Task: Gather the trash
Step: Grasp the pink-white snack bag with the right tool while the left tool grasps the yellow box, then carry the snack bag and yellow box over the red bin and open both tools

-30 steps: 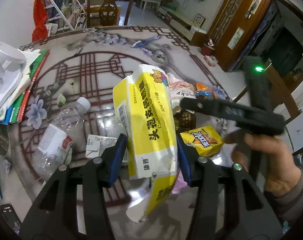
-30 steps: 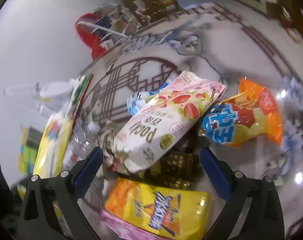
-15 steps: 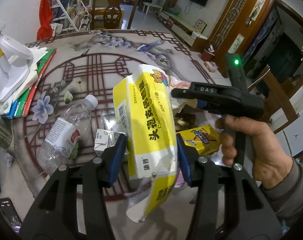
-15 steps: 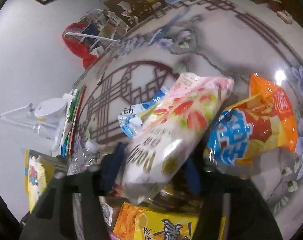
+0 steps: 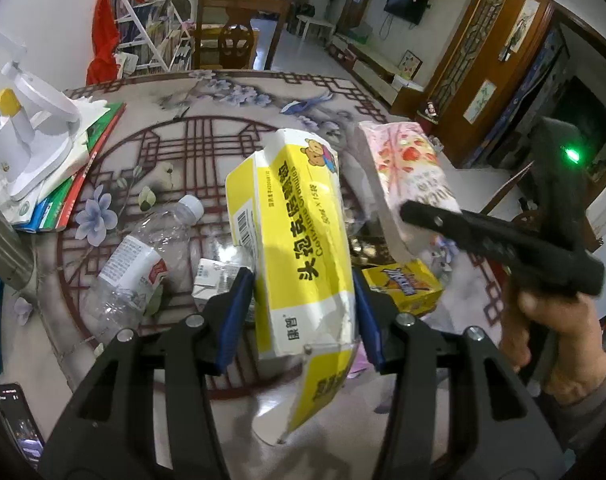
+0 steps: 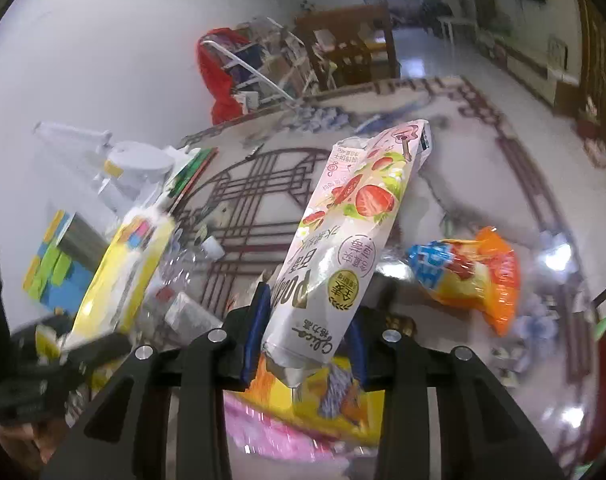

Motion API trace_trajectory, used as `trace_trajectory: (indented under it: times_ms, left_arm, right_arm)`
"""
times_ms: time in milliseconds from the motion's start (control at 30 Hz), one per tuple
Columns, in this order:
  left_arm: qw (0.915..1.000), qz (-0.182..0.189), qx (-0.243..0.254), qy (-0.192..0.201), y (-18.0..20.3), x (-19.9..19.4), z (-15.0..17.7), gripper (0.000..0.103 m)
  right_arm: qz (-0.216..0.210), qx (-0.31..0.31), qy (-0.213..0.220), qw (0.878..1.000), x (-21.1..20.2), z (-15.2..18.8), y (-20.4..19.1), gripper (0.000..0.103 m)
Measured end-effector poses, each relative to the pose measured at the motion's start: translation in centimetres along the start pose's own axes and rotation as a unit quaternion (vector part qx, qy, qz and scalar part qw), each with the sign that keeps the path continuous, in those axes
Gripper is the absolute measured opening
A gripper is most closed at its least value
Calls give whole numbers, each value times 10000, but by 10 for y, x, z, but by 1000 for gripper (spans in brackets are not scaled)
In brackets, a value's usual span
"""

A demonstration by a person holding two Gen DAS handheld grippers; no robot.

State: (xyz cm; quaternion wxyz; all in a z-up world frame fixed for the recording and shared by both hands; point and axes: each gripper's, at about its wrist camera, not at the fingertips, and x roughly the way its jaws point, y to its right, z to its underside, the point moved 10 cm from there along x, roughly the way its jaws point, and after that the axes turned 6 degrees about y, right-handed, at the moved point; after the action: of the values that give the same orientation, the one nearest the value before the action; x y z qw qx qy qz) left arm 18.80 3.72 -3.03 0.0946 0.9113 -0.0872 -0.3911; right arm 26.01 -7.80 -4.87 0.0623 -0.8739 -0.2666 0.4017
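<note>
My left gripper (image 5: 301, 316) is shut on a yellow and white medicine box (image 5: 291, 240), held above the patterned table (image 5: 207, 120). My right gripper (image 6: 305, 338) is shut on a pink strawberry snack pack (image 6: 343, 256), lifted off the table; the pack also shows in the left wrist view (image 5: 411, 176). On the table lie a crushed clear bottle (image 5: 139, 264), a small white carton (image 5: 215, 280), a yellow snack box (image 5: 399, 284), and an orange and blue snack bag (image 6: 471, 276). The medicine box also shows in the right wrist view (image 6: 123, 276).
A white appliance (image 5: 27, 136) sits on stacked books (image 5: 75, 184) at the table's left. A phone (image 5: 19, 420) lies at the near left edge. A wooden chair (image 5: 235, 40) and a rack with red cloth (image 5: 111, 40) stand beyond the table.
My right gripper closed on the pink strawberry pack and lifted it off the pile. My left gripper kept holding the yellow box, nearly still.
</note>
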Motion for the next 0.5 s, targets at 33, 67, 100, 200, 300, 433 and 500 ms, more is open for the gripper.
trace_trajectory:
  times_ms: [33,67,100,200,300,433,500]
  left_arm:
    - [10000,2,14,5,3,-1,1,48]
    - [10000,8,29,7,7,-3,2,48]
    - [10000,16,31,0,9,-3,4,48]
    - [10000,59,53,-34,21,-6,9,48]
    - [9999,119,93,-63,35,-7,13,48]
    - [9993,215,263,-122,60,-5,16,48]
    - [9987,295,379,-177,76,0,17,48]
  right_arm:
    - [28,-94,34,9999,-8,3,-1,34]
    - [60,-182,63,9998,-18,7,-2,34]
    - [73,-219,66,9997,-26,11,-1,34]
    - [99,-250,79,9996,-47,22,6,34]
    - [126,-164,89,9997,-67,34,15,34]
    - [260,-64,160,9995,-93,44,34,34]
    - [370,-33,215,9991,-104,48,44,34]
